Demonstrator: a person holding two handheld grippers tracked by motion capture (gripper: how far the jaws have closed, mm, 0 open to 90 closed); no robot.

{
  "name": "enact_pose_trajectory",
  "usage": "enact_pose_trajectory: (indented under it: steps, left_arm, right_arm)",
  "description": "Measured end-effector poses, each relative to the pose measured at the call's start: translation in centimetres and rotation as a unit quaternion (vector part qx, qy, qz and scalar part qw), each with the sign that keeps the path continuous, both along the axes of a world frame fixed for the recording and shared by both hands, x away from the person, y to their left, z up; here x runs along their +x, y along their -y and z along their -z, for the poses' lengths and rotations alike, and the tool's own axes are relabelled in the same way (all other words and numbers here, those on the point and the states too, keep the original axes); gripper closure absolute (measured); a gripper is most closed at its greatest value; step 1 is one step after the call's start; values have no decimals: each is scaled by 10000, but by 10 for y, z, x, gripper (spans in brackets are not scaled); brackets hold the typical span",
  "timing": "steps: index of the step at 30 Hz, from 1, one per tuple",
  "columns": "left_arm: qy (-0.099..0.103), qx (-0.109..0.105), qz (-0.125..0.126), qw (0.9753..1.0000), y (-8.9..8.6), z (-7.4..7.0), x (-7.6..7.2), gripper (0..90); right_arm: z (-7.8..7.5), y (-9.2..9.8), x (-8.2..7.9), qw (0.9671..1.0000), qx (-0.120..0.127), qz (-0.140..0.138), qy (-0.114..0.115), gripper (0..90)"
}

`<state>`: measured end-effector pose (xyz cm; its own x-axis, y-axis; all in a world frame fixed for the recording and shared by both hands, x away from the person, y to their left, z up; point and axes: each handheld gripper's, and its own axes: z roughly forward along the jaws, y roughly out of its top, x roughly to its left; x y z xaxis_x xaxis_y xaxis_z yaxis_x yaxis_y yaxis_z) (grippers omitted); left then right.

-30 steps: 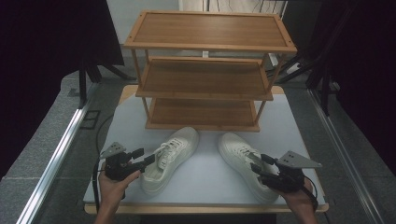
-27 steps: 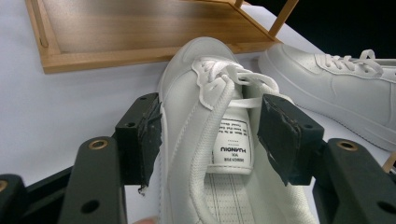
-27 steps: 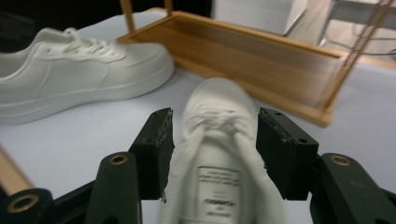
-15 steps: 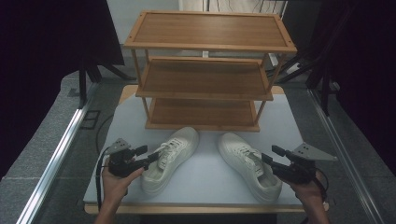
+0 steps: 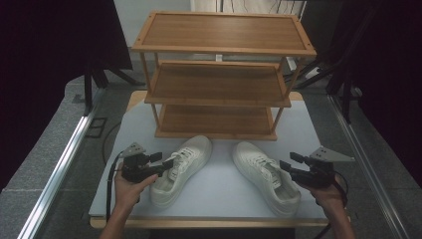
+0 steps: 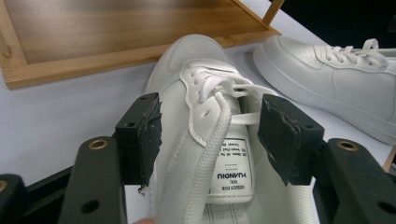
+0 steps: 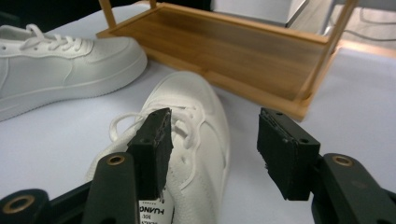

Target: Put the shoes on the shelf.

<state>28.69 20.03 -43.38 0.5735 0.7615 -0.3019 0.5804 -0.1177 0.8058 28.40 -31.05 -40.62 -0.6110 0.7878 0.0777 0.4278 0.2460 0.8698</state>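
the right gripper (image 5: pixel 287 167) has backed off toward the lower right, jaws wide and empty beside the right shoe (image 5: pixel 266 175); left gripper (image 5: pixel 164 163) gapes astride the left shoe (image 5: pixel 180 167), lower centre, unlifted.

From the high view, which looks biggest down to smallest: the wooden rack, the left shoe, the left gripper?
1. Rack, by far the largest.
2. Left shoe.
3. Left gripper, smallest, though it sits a little nearer the camera.
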Motion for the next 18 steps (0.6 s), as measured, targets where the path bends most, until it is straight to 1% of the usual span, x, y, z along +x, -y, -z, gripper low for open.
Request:
enact_pose_trajectory:
  steps: [3, 4, 6, 7, 11, 12, 14, 16, 18]
  left_arm:
    - [15, 52, 37, 10000, 1, 1, 1, 393]
    - [5, 122, 26, 9999, 1, 2, 1, 391]
    - [5, 118, 25, 9999, 1, 2, 1, 390]
    - [2, 108, 30, 9999, 1, 3, 1, 390]
    - [-45, 163, 46, 9998, 3, 7, 4, 390]
    - [-90, 196, 58, 9998, 6, 10, 6, 390]
    - [-124, 290, 61, 9995, 10, 13, 10, 392]
    - [-176, 418, 54, 9990, 14, 16, 13, 397]
    - [-222, 476, 49, 9986, 15, 18, 16, 411]
  right_arm:
    - [6, -3, 2, 9999, 51, -105, -95, 450]
    - [8, -4, 2, 9998, 83, -152, -132, 452]
    - [10, -6, 2, 9997, 64, -197, -150, 449]
    - [14, -8, 2, 9995, -33, -228, -203, 448]
    - [19, -10, 3, 9992, -112, -255, -273, 450]
    - [24, -13, 6, 9988, -251, -224, -363, 450]
    - [28, -15, 9, 9984, -323, -210, -418, 449]
    - [31, -16, 12, 9983, -288, -241, -454, 452]
    - [33, -17, 14, 9982, -283, -263, -448, 459]
